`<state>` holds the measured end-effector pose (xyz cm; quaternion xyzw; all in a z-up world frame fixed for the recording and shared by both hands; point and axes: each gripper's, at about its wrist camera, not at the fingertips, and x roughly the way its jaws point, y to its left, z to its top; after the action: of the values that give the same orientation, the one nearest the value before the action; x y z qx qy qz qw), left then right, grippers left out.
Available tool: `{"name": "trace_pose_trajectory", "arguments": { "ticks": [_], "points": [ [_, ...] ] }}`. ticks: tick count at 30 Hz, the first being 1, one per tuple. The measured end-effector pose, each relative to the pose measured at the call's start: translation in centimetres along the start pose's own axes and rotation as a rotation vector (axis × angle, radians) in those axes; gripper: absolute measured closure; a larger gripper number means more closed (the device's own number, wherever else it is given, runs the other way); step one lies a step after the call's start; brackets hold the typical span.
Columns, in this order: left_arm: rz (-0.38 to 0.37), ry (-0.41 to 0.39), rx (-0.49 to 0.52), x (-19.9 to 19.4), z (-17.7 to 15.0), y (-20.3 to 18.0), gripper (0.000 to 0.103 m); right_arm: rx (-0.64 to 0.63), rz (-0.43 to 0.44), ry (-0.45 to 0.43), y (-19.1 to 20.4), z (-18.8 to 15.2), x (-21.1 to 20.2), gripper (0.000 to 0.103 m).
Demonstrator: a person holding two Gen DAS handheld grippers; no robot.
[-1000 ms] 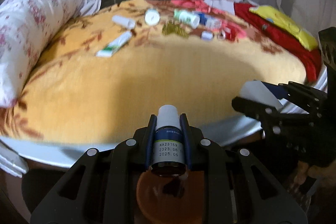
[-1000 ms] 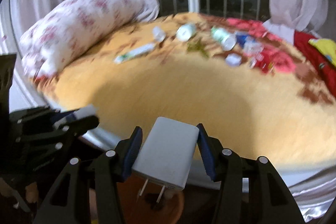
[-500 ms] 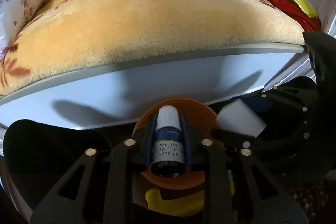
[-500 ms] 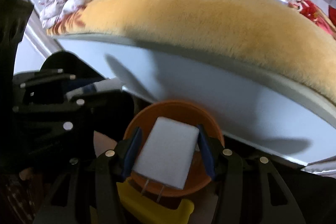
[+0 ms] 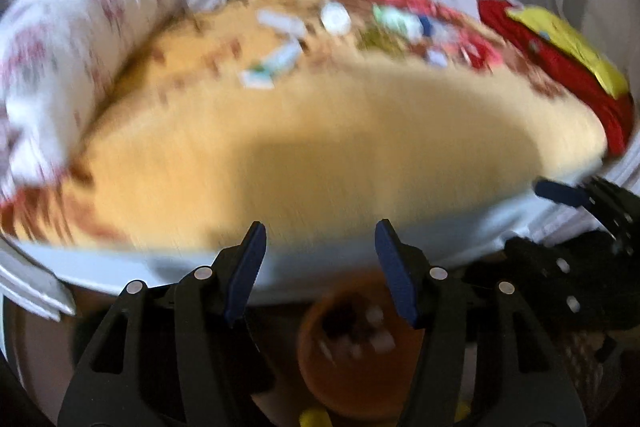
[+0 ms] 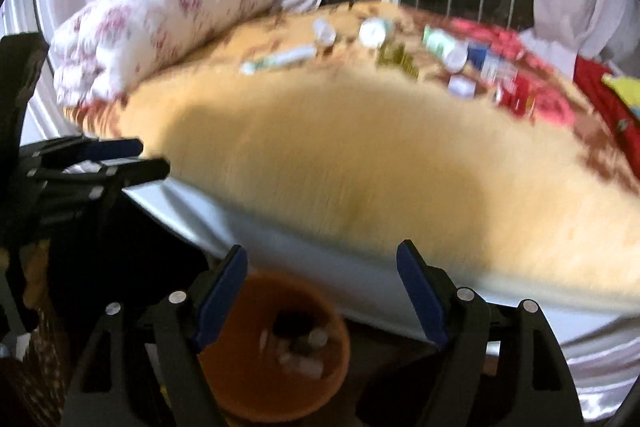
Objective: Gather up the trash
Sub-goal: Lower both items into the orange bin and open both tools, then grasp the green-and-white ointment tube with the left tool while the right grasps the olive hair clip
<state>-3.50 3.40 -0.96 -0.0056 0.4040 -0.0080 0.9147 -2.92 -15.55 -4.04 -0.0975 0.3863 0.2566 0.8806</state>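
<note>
Trash [image 6: 444, 45] litters the bed [image 6: 360, 155]; both grippers [image 5: 320, 245] [image 6: 322, 267], jaws just spread empty over the bin [image 6: 276, 367], risk misgrabbing rolling bottles.

Motion blur smears the litter [image 5: 276, 65], perhaps tubes.

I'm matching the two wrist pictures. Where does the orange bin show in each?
Left wrist: orange bin at bottom centre, below the bed edge, partly behind the right finger.
Right wrist: orange bin at bottom, left of centre, beside the left finger.
Shared landmark: the toothpaste tube on the yellow blanket.
</note>
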Motion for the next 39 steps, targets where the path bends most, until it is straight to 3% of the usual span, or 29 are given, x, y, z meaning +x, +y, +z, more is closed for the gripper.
{"name": "trace_pose_trajectory", "arguments": {
  "ticks": [3,5,8,10,15,18,19,21,22,23,33,39],
  "points": [
    [0.008,-0.059,-0.004,1.0,3.7,0.9,0.045,-0.009,-0.025,-0.066,-0.6,2.5,-0.3,0.024],
    [0.014,-0.100,0.006,2.4,6.2,1.3,0.034,-0.007,-0.031,-0.107,-1.2,4.0,-0.2,0.022],
    [0.026,-0.121,0.035,4.8,9.1,1.8,0.030,-0.009,-0.042,-0.141,-1.7,5.8,0.4,0.018],
    [0.048,-0.108,0.054,7.2,11.1,2.5,0.030,0.001,-0.049,-0.164,-2.4,6.7,0.8,0.010],
    [0.061,-0.018,0.102,13.2,14.4,3.4,0.030,0.044,-0.079,-0.184,-4.7,8.1,1.9,0.010],
    [0.108,0.043,0.115,16.6,15.3,3.4,0.030,0.077,-0.094,-0.178,-6.4,8.6,2.6,0.010],
    [0.109,0.064,0.109,17.3,15.3,3.5,0.030,0.083,-0.102,-0.177,-6.9,8.7,2.8,0.010],
    [0.085,0.117,0.088,18.6,15.4,3.9,0.055,0.089,-0.112,-0.176,-7.5,8.9,3.2,0.010],
    [0.056,0.131,0.075,18.8,15.3,4.0,0.069,0.093,-0.120,-0.171,-7.9,9.3,3.7,0.010],
    [0.049,0.121,0.056,18.6,15.2,4.2,0.072,0.094,-0.122,-0.166,-8.2,9.7,4.1,0.010],
    [-0.004,-0.004,-0.012,12.0,13.0,3.4,0.073,0.063,-0.111,-0.124,-9.3,17.1,10.2,0.014],
    [-0.018,-0.048,-0.008,9.8,12.6,2.6,0.073,0.025,-0.128,-0.029,-8.7,20.8,15.9,0.014]
  ]
}}
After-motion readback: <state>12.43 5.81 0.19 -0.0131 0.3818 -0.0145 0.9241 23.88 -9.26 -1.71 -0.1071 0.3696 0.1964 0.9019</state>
